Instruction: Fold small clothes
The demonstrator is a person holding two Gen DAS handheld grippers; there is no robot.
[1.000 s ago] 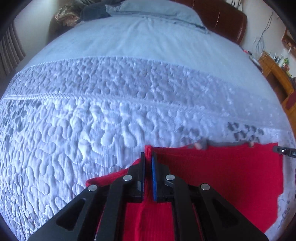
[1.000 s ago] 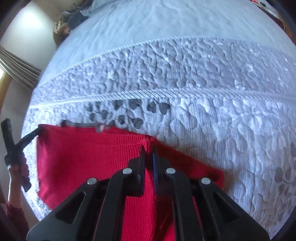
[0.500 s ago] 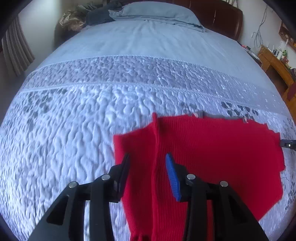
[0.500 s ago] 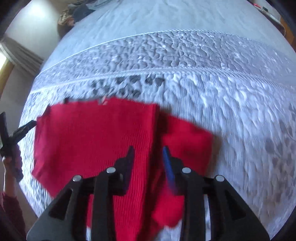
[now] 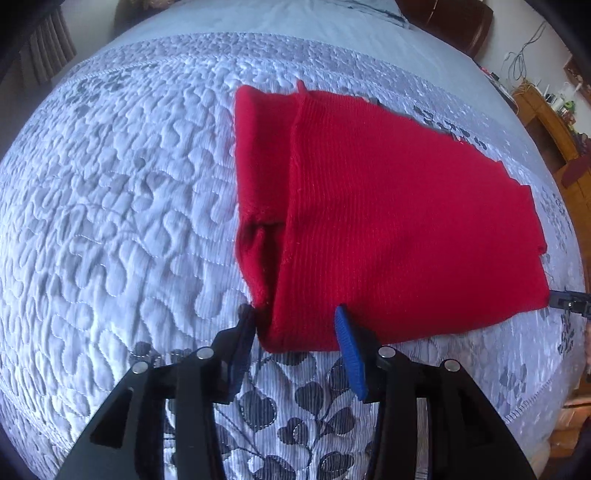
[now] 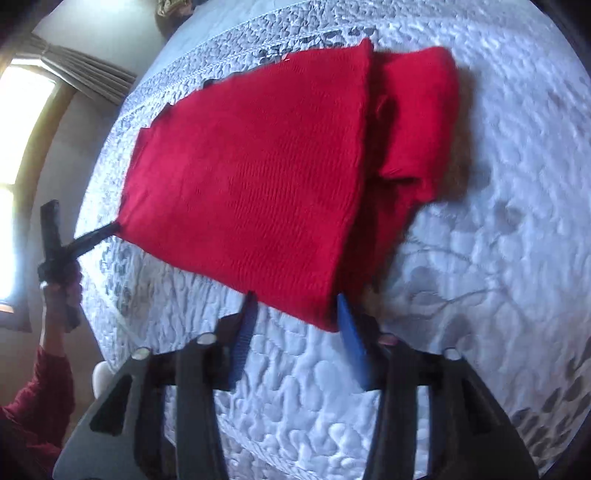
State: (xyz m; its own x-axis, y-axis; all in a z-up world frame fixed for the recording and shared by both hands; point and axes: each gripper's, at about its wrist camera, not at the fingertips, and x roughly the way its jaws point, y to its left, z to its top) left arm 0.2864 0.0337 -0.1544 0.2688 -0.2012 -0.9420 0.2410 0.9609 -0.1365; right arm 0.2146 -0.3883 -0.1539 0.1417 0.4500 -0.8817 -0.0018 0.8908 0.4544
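A red knit garment point(image 5: 388, 221) lies flat on the quilted bedspread, with a sleeve folded along its left side in the left wrist view. It also shows in the right wrist view point(image 6: 258, 184), sleeve bunched at its right. My left gripper point(image 5: 295, 317) is open and empty at the garment's near left corner. My right gripper point(image 6: 295, 306) is open and empty at the near right corner. Each gripper's tip shows at the garment's far corner in the other view.
The pale quilted bedspread point(image 5: 110, 203) covers the bed, with a dark leaf pattern near the edge point(image 5: 295, 406). A pillow and headboard point(image 5: 443, 14) lie beyond. A wooden cabinet point(image 5: 554, 122) stands at the right. A window with curtains point(image 6: 29, 110) is on the left.
Both grippers opened and let go of the garment's top corners, then drew back to its near edge. The garment now lies flat on the bed.
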